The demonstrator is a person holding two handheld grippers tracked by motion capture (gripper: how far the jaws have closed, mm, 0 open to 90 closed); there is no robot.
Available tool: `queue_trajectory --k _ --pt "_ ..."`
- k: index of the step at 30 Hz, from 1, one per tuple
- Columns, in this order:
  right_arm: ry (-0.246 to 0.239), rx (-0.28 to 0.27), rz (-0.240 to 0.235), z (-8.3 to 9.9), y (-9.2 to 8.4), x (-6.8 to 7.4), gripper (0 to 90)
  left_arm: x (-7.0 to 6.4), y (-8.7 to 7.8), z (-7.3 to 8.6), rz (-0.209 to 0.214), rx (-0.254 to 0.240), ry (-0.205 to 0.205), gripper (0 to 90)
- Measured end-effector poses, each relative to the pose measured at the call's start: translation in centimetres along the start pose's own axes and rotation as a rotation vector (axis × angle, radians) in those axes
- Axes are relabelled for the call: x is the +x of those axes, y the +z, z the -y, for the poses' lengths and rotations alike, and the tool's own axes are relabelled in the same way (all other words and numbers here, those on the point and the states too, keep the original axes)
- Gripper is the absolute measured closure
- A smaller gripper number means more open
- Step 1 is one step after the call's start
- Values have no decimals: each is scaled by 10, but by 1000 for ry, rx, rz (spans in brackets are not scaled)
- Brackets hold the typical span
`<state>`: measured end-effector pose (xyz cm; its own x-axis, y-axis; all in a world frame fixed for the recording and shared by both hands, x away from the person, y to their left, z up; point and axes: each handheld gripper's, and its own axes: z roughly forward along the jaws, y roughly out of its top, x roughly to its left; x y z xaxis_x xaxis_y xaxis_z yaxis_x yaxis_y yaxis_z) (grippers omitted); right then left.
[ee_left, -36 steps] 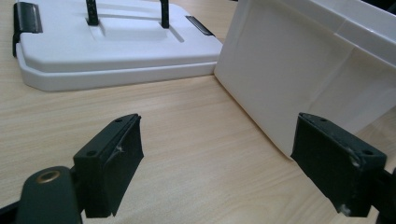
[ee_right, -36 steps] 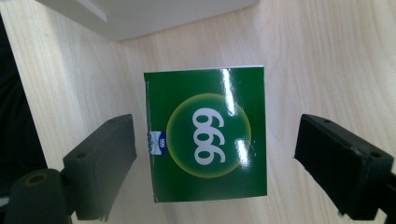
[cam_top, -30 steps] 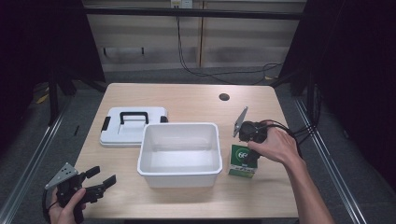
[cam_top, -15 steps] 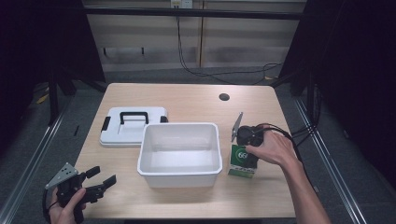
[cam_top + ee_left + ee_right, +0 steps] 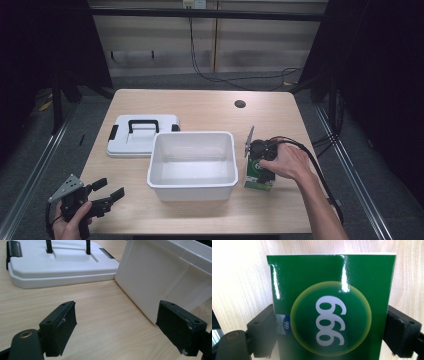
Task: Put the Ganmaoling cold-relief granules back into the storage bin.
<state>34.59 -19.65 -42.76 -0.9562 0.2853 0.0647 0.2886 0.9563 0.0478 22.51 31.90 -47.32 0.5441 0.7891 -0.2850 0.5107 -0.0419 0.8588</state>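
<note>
- Standing upright on the light wooden bench [image 5: 200, 107], a green carton [image 5: 258, 176] marked with white digits in a yellow-green circle sits just beside the right wall of the white plastic tub [image 5: 192, 159].
- The right hand-held gripper [image 5: 262, 159] comes down over the carton from above, with the person's right hand [image 5: 290, 162] wrapped around its body and a black cable trailing off toward the bench's right edge.
- From the right gripper view, the two black jaws bracket the carton [image 5: 332, 305] on either side; the left one sits against its edge, but whether the right one actually touches cannot be told.
- The tub is empty and open-topped, near the middle of the bench.
- A white lid [image 5: 142, 134] with a black handle and black latches lies flat behind and to the left of the tub, its corner close to the tub's wall.
- The left hand-held gripper [image 5: 102, 196] is held low at the bench's front left corner by the left hand [image 5: 70, 222], its jaws spread wide with nothing between them.
- In the left gripper view, those jaws frame bare wood, with the tub [image 5: 162, 275] and lid [image 5: 62, 265] beyond.
- A small dark round hole [image 5: 240, 104] marks the bench's far right area.
</note>
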Motion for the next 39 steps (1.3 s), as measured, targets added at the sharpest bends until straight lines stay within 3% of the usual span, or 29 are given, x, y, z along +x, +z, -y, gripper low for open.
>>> queue_trajectory --k 11,30,39 --pt "0 21 -4 -4 6 -1 130 0 0 0 0 1 -1 159" --pt "1 38 -43 2 -1 2 159 0 0 0 2 8 6 159" --pt "-31 28 -10 -5 -24 7 159 -1 0 0 1 1 -1 159"
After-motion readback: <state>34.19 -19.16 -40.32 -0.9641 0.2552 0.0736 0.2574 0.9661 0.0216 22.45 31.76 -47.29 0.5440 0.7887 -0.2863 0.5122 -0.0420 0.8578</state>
